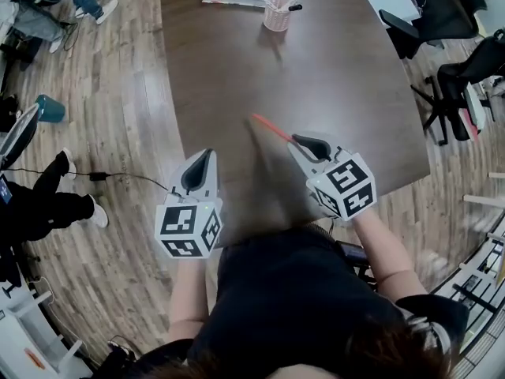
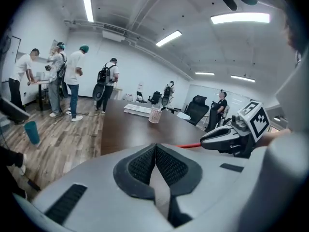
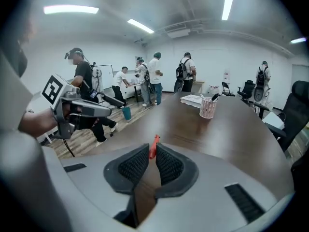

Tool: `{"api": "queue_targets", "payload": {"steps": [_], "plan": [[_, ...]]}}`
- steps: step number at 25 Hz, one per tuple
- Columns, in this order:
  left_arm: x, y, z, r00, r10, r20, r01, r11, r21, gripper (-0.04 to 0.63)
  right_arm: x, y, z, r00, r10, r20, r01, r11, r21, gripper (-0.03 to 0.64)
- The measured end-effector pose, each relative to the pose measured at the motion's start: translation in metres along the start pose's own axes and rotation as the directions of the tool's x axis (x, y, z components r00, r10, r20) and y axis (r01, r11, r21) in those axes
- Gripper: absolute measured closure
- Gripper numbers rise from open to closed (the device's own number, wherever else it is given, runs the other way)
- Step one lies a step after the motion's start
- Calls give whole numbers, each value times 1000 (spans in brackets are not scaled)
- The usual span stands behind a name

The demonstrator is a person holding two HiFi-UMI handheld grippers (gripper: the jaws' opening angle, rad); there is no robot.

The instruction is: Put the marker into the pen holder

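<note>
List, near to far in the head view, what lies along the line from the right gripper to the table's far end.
right gripper → red marker, held in its fingers → pink pen holder. The papers beside the holder overlap it in depth, so they are left out.

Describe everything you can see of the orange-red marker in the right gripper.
The slim orange-red marker is a thin straight stick, plastic by the look, one colour throughout; cap and tip cannot be told apart. The right gripper is shut on it: its dark ribbed fingers pinch one end and the rest juts forward past them. In the head view it points away from the person and leftward over the dark brown wooden table, seemingly clear of it. Nothing else touches it.
</note>
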State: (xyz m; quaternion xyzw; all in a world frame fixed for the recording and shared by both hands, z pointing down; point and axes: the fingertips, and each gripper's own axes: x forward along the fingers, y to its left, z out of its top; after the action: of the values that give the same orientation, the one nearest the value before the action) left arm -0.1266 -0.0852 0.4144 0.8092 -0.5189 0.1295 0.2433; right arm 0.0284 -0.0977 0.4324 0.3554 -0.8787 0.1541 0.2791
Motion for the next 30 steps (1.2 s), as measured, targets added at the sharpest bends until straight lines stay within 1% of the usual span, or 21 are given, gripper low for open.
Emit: {"api": "queue_targets", "payload": {"steps": [3, 6, 9, 12, 15, 20, 24, 30], "plan": [[9, -7, 7, 999, -49, 9, 49, 999, 18, 569, -21, -4, 3, 999, -47, 20, 47, 999, 4, 554], [16, -15, 10, 996, -85, 8, 84, 996, 31, 569, -41, -9, -4, 995, -97, 21, 97, 995, 26, 554], [17, -22, 8, 994, -109, 1, 109, 993, 41, 569, -56, -13, -17, 989, -147, -1, 147, 988, 42, 554], [19, -26, 5, 992, -123, -11, 123, 991, 55, 569, -68, -15, -22, 986, -168, -1, 168, 984, 57, 554], [20, -33, 5, 991, -129, -23, 130, 989, 65, 569, -80, -18, -19, 986, -165, 5, 165, 984, 64, 554], [26, -46, 21, 992, -125, -23, 127, 988, 87, 569, -100, -36, 10, 987, -152, 43, 151, 988, 34, 554], [29, -62, 45, 992, -125, 13, 123, 989, 87, 569, -117, -51, 42, 989, -117, 85, 119, 993, -15, 554], [37, -85, 82, 990, -109, 85, 100, 989, 112, 569, -135, -78, 92, 985, -72, 159, 93, 987, -128, 554]]}}
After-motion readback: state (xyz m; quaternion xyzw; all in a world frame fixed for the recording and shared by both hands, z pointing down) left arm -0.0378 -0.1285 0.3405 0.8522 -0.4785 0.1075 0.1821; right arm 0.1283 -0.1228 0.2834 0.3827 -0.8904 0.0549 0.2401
